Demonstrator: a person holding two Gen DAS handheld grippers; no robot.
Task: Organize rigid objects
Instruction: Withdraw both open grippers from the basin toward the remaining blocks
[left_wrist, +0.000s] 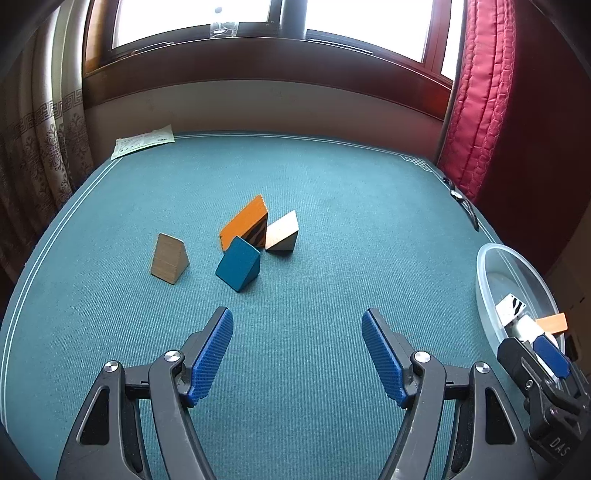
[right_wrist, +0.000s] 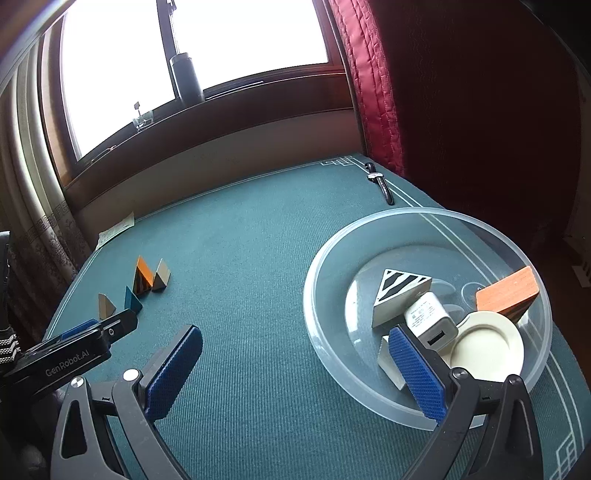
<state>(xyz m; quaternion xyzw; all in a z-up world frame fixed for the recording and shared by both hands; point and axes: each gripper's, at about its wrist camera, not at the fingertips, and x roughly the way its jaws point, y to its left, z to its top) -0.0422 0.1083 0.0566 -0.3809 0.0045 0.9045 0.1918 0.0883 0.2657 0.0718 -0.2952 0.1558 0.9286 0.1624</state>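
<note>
The left gripper (left_wrist: 297, 350) is held wide open and empty above the teal ribbed table mat (left_wrist: 314, 206), pointed down toward a small cluster of wooden wedge blocks. Nearest its fingers lies the blue wooden wedge (left_wrist: 238, 264), which touches the orange tiger-striped wedge (left_wrist: 245, 223); the cream-faced wedge (left_wrist: 282, 232) sits just beside that one, and the tan wooden wedge (left_wrist: 169, 258) stands apart to the left. The right gripper (right_wrist: 299, 373) is likewise open with nothing held, its right finger over the rim of the clear round plastic bowl (right_wrist: 332, 251), where a zebra-striped wedge (right_wrist: 400, 291), a white charger plug (right_wrist: 430, 319) and other pieces already lie. The blue wedge is judged the likely next pick. Its flat end faces, not the sloped face, are best squeezed, and the neighbouring orange block should be kept undisturbed during the approach.
</note>
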